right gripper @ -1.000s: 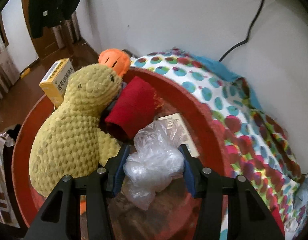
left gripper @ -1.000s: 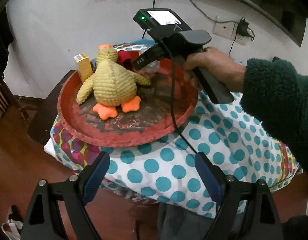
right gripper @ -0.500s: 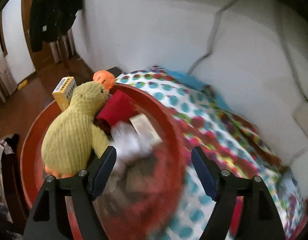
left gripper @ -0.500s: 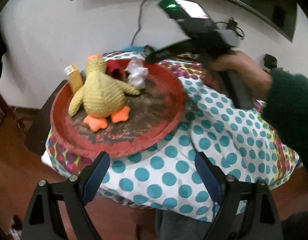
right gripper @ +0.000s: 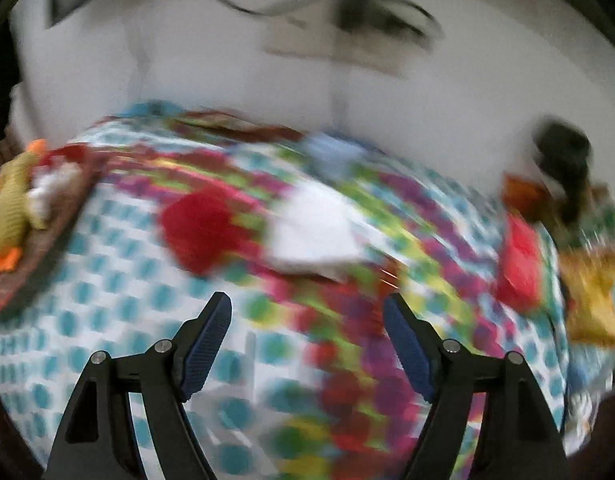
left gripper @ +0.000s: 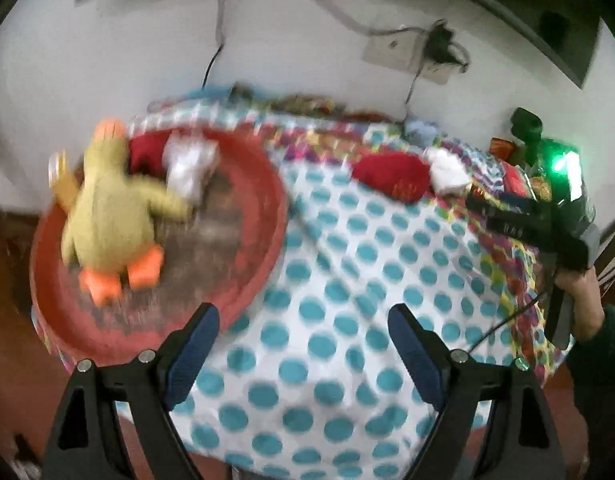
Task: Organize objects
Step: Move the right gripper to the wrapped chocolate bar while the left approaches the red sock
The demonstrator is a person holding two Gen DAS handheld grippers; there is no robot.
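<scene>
A round red tray (left gripper: 263, 248) sits at the table's left end and holds a yellow plush duck (left gripper: 111, 216), a red cloth (left gripper: 145, 152) and a crumpled clear plastic bag (left gripper: 191, 168). A red pouch (left gripper: 391, 178) and a white packet (left gripper: 447, 172) lie on the polka-dot cloth to the right. My left gripper (left gripper: 303, 344) is open and empty above the cloth's front. My right gripper (right gripper: 307, 332) is open and empty, over the cloth short of the red pouch (right gripper: 199, 232) and white packet (right gripper: 311, 232). Both views are blurred.
Red and yellow snack packets (right gripper: 519, 264) lie at the table's right end beside a dark object (right gripper: 563, 160). A wall with a socket and cables (left gripper: 407, 52) stands right behind the table. The right hand's gripper body (left gripper: 547, 224) shows at the right of the left wrist view.
My right gripper let go of the plastic bag in the tray, opened, and swung right across the table. My left gripper shifted right too.
</scene>
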